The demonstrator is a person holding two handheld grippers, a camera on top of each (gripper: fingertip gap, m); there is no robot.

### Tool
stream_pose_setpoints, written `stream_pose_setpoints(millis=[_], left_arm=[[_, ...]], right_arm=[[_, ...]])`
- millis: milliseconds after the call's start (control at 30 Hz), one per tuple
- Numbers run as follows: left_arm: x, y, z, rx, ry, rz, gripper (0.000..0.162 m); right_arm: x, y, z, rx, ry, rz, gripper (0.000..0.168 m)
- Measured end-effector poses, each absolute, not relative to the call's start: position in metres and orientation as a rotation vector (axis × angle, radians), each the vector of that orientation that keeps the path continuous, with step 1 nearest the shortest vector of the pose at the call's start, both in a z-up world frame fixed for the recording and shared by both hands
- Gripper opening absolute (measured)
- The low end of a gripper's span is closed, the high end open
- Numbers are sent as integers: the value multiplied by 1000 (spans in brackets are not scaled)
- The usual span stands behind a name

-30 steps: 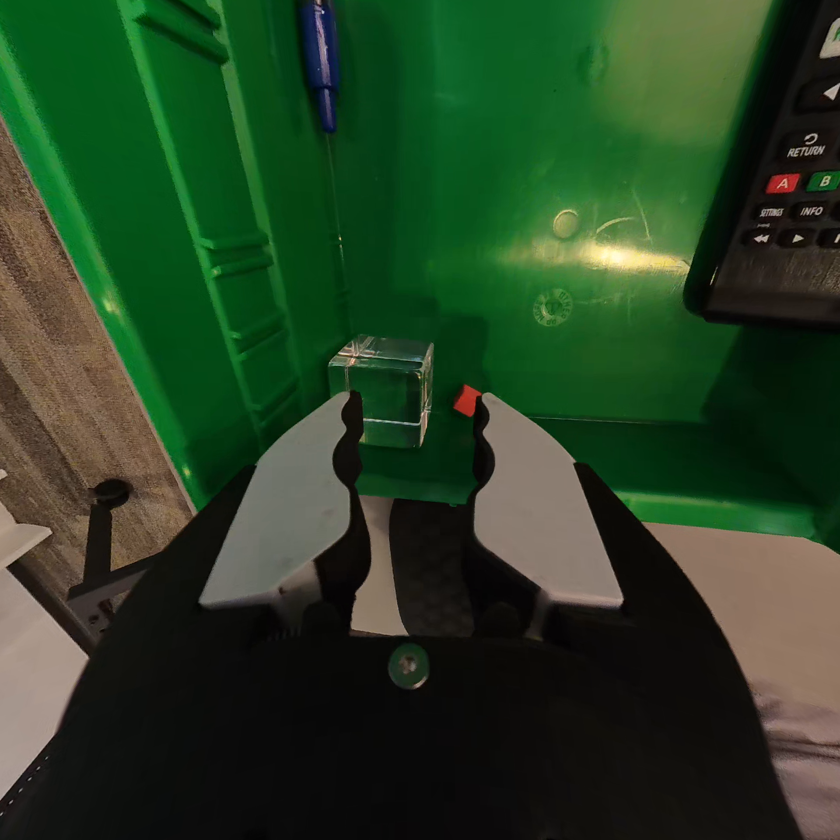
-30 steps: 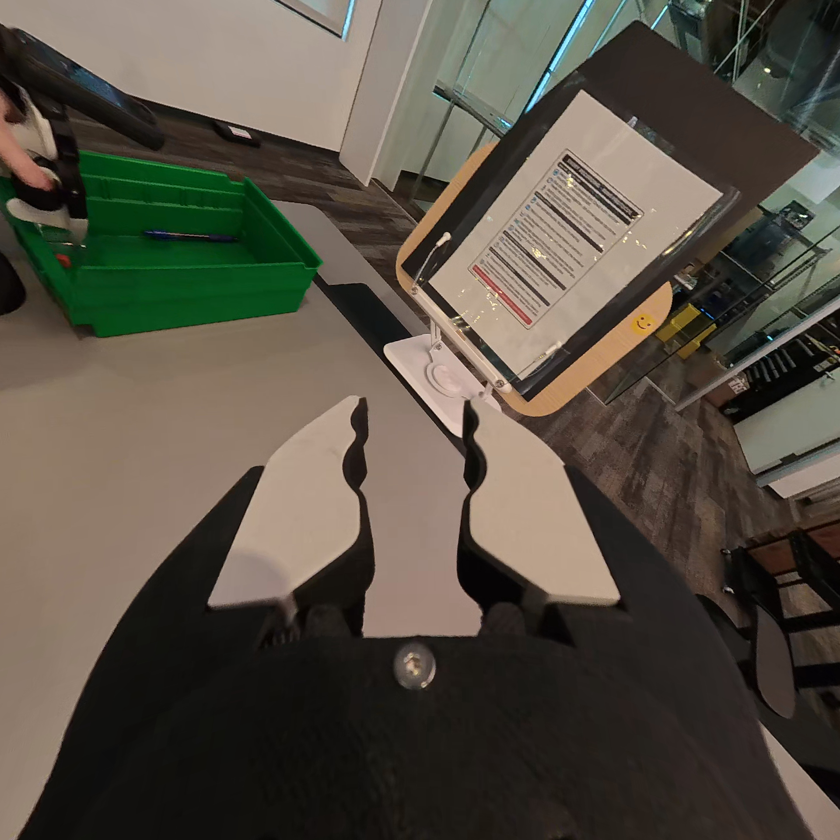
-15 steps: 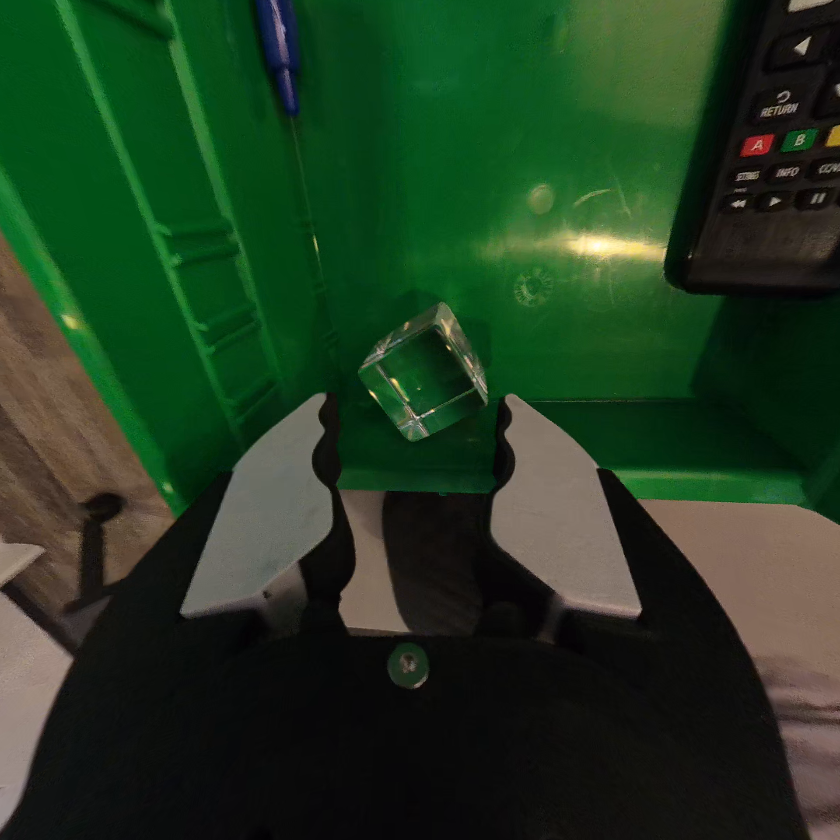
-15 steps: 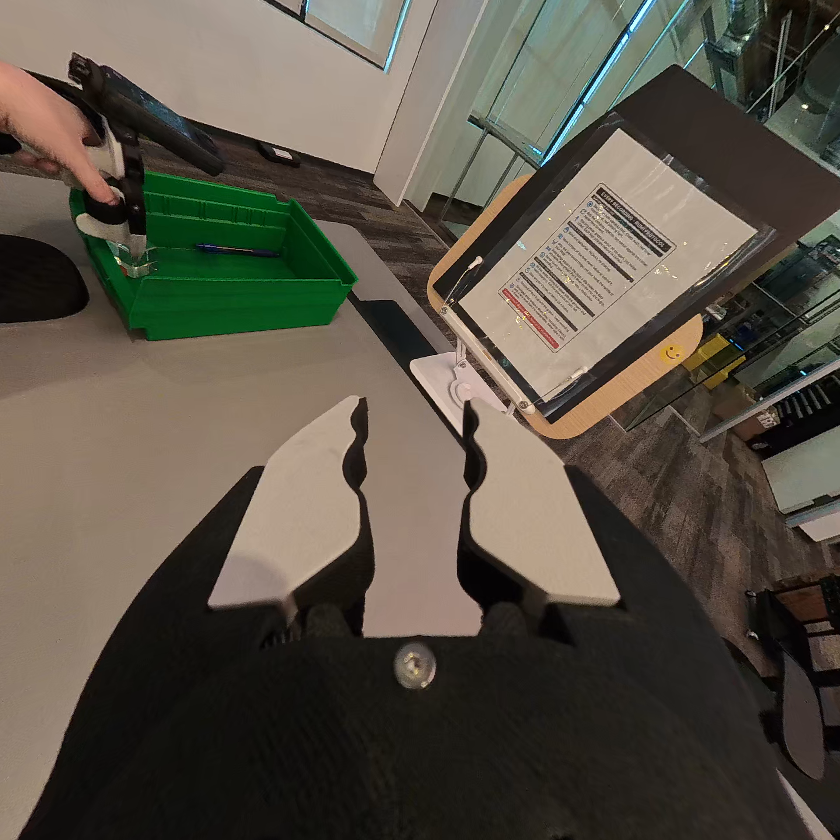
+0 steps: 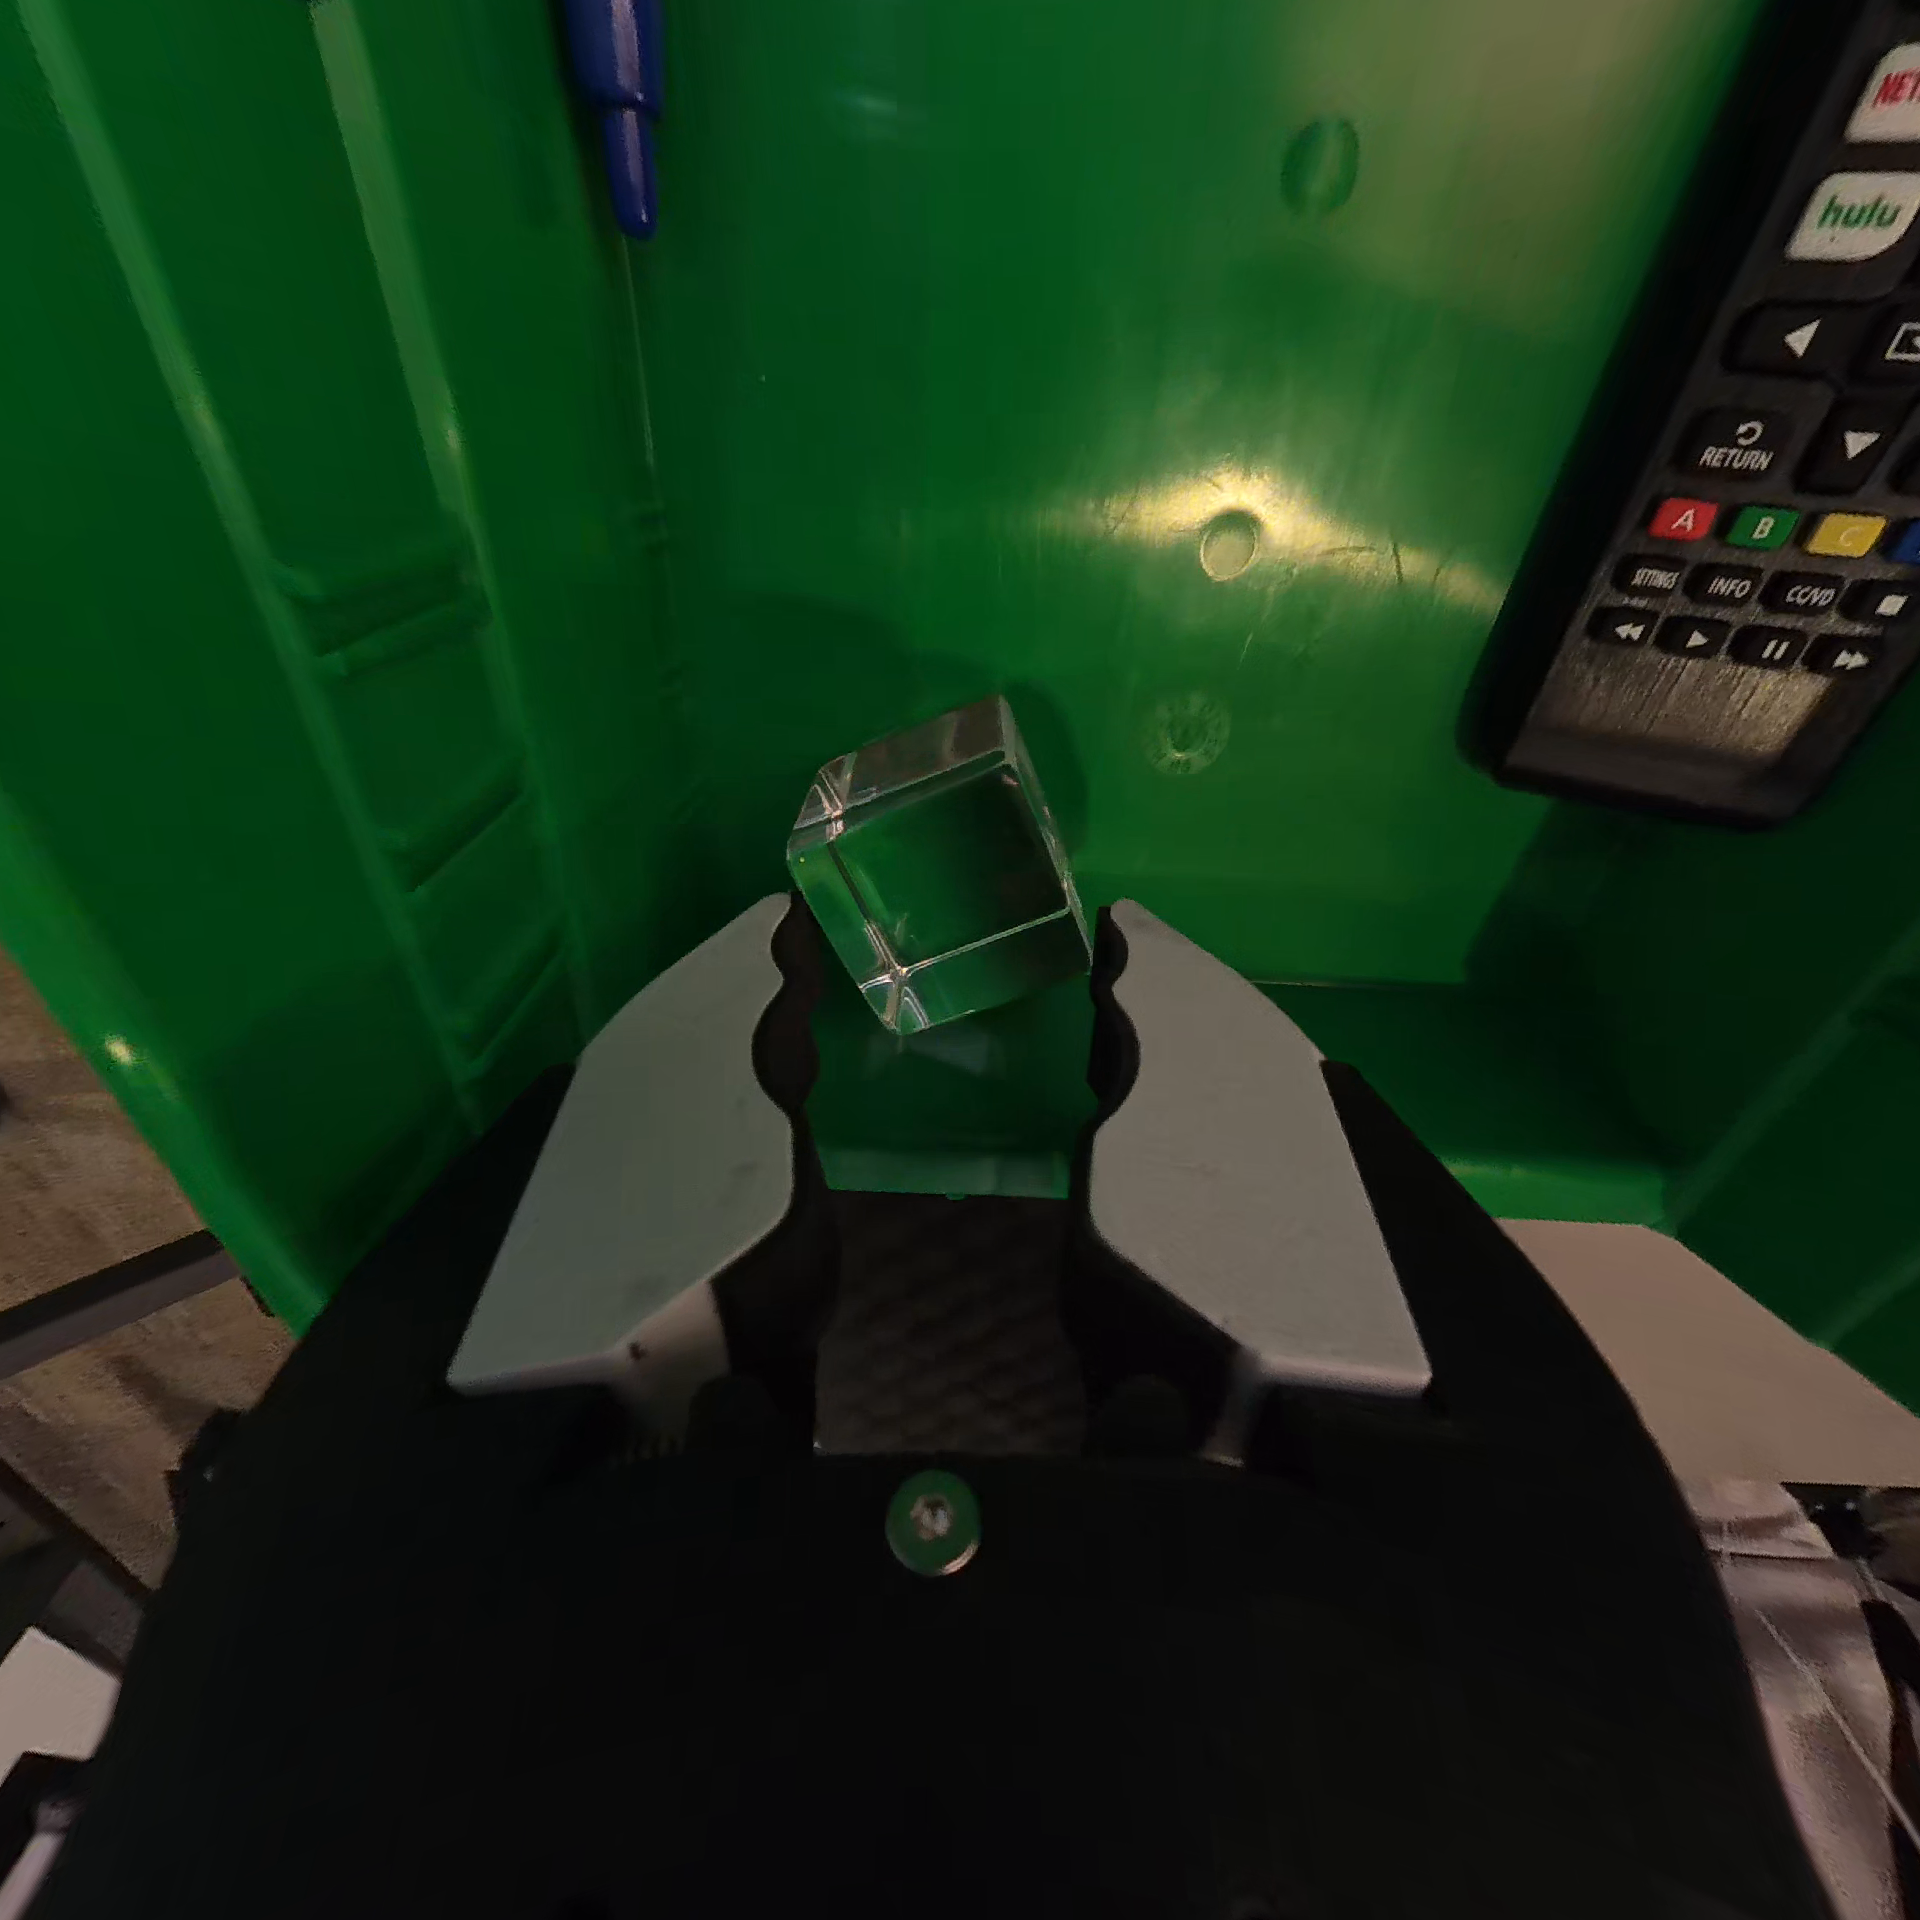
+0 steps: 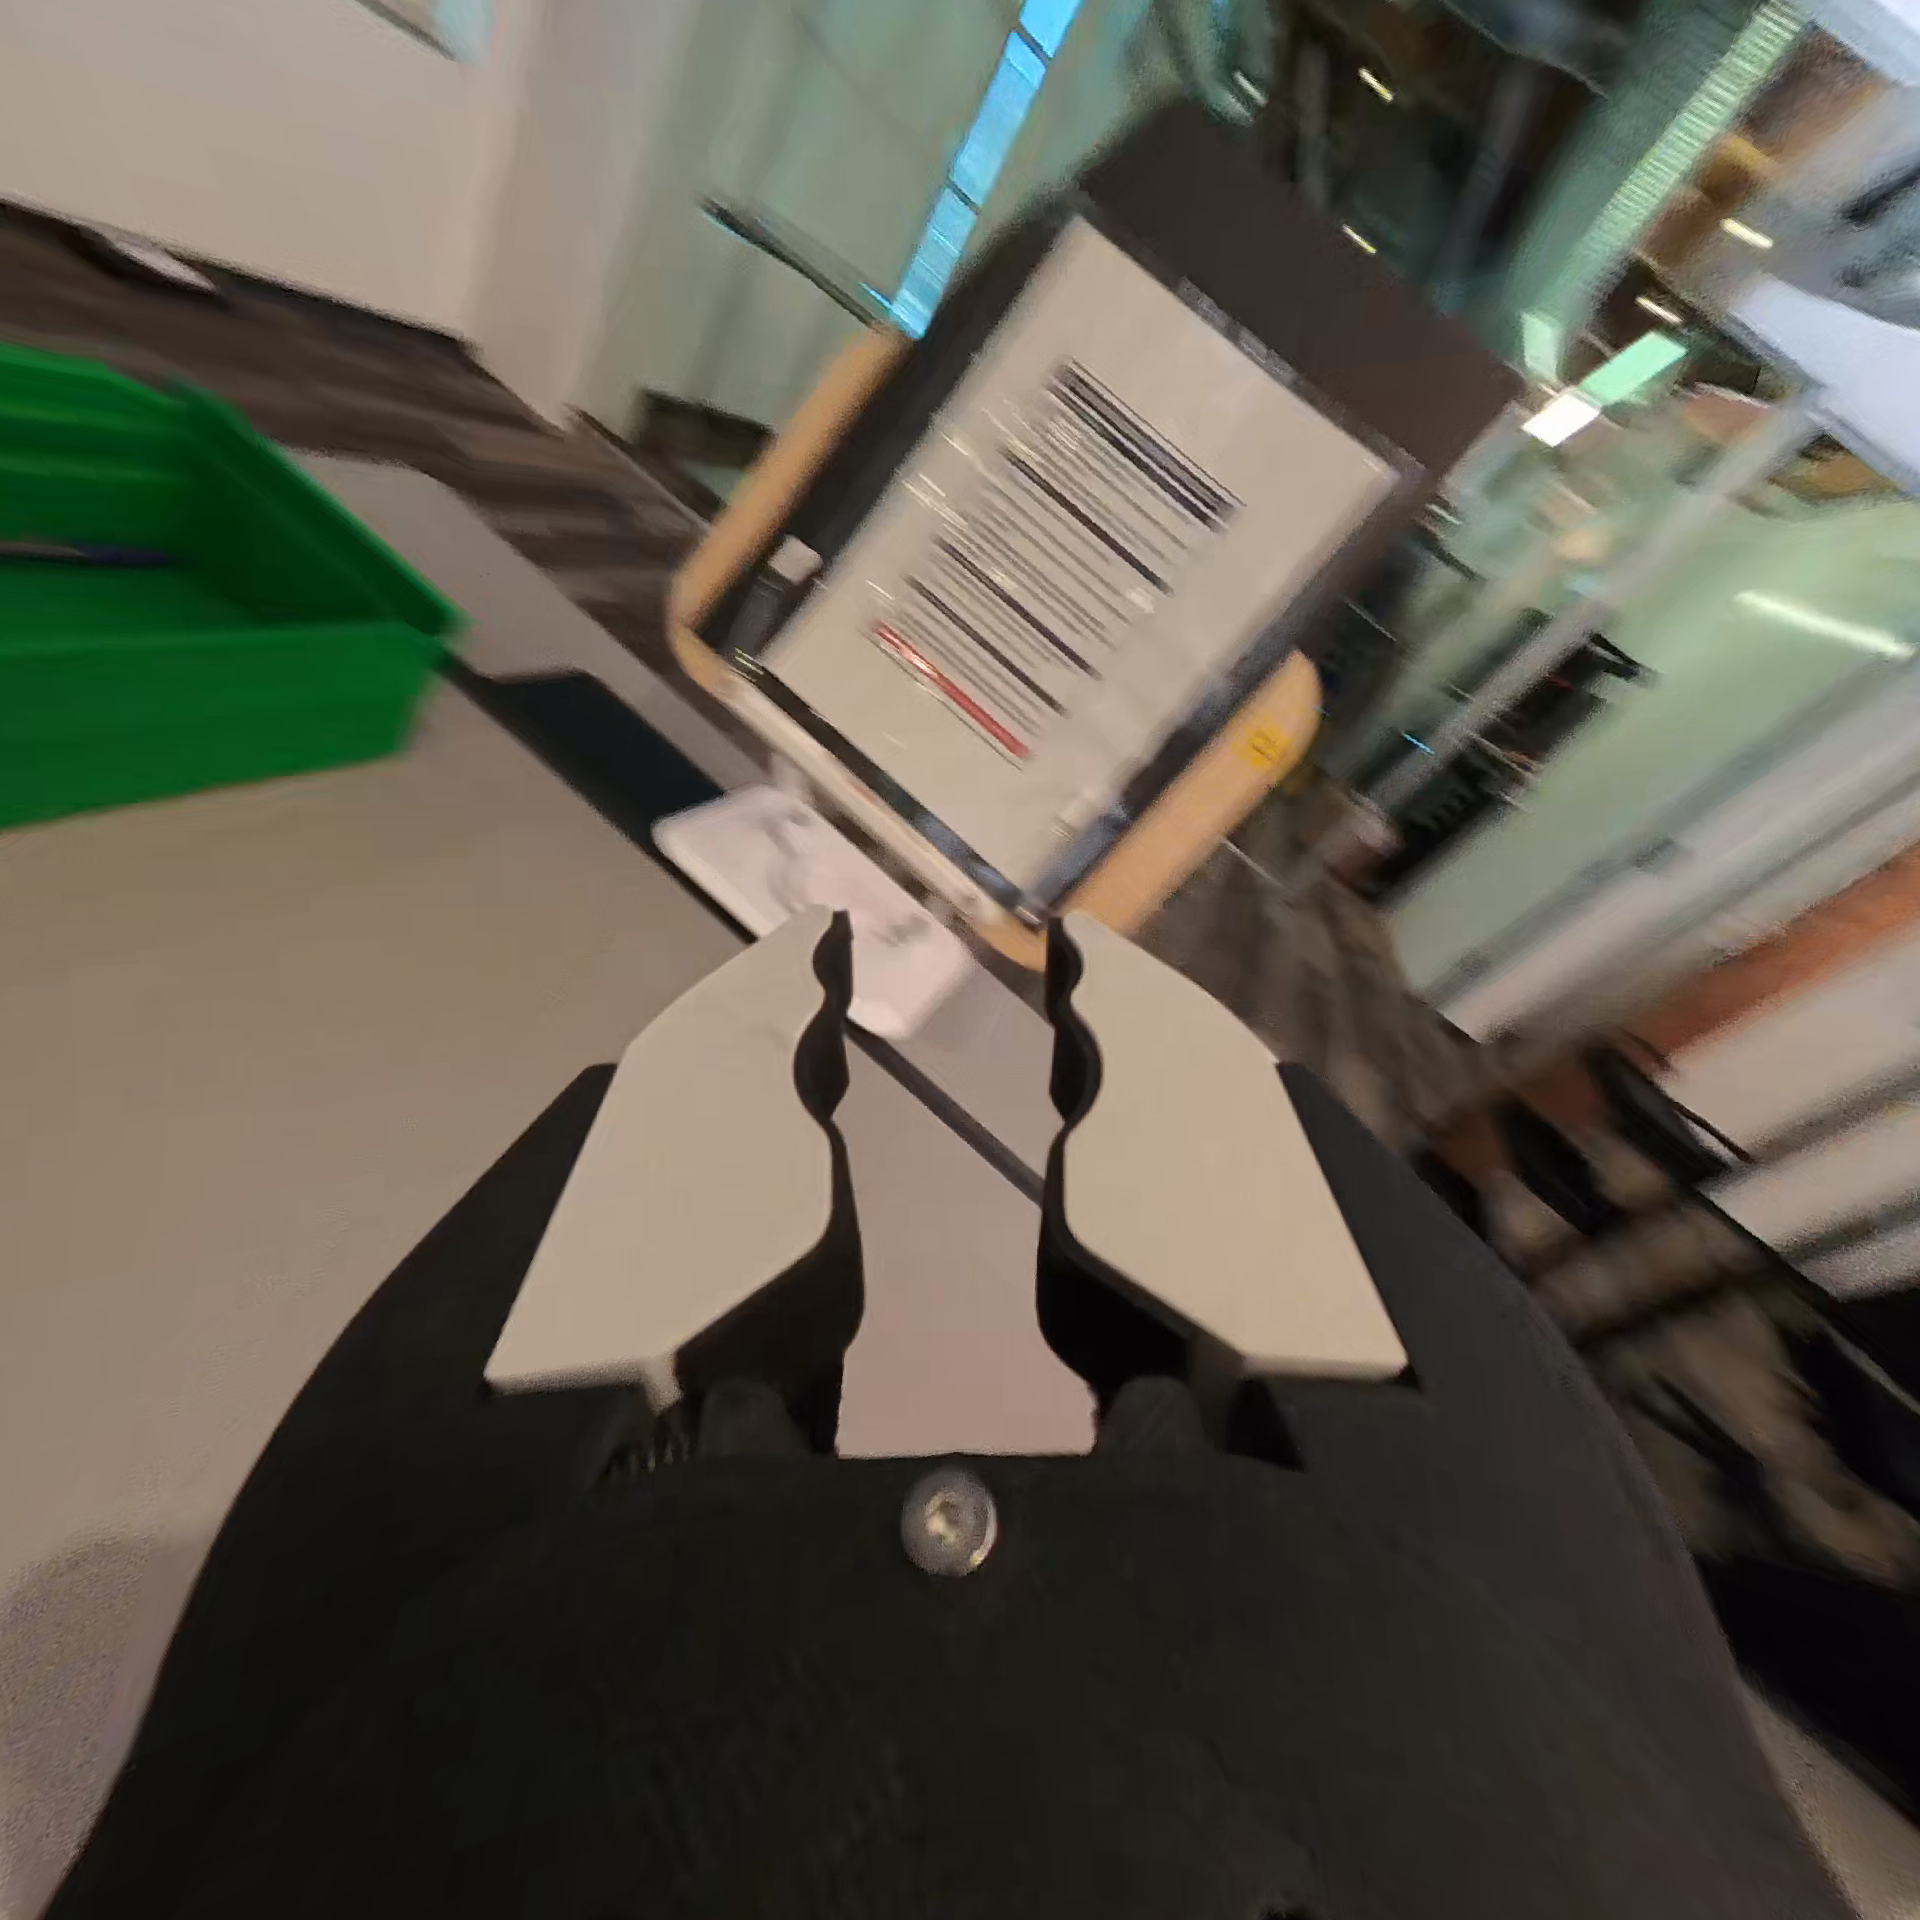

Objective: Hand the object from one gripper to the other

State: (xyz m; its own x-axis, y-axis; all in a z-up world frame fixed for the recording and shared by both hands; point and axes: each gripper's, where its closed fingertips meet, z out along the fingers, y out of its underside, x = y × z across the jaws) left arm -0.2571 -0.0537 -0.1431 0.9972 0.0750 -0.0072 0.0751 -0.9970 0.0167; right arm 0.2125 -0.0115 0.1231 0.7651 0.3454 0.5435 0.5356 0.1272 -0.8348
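Observation:
A clear glass cube [image 5: 935, 873] sits tilted on a corner between the fingertips of my left gripper [image 5: 940, 925], over the floor of a green bin [image 5: 935, 364]. The jaws touch the cube on both sides and hold it. My right gripper [image 6: 945, 935] is open and empty above the grey table [image 6: 260, 1039], well away from the bin [image 6: 187, 665]. The right wrist view is blurred by motion. The left gripper does not show in it.
A blue pen [image 5: 623, 114] lies along the bin's left wall. A black remote control [image 5: 1745, 499] lies at the bin's right side. A sign on a white stand [image 6: 1039, 582] stands at the table's far edge, ahead of the right gripper. My hands' fingertips stand some 55 centimetres from each other.
The left jaws opened around the cube, then closed on it; the cube went from flat to tilted. A small red piece beside it is gone from view. The right gripper swung and its view tilted.

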Motion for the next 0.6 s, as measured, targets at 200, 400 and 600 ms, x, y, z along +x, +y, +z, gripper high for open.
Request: stream_pose_setpoints(millis=[200,400,600], left_arm=[[-255,-59,-157,3015,103,-30,50],[-242,-41,-150,3093,58,47,49],[-230,-22,-111,3294,-19,96,48]], right_arm=[[241,8,112,-1580,-645,-388,36],[236,7,108,-1586,-681,-394,36],[226,6,101,-1598,-729,-358,37]])
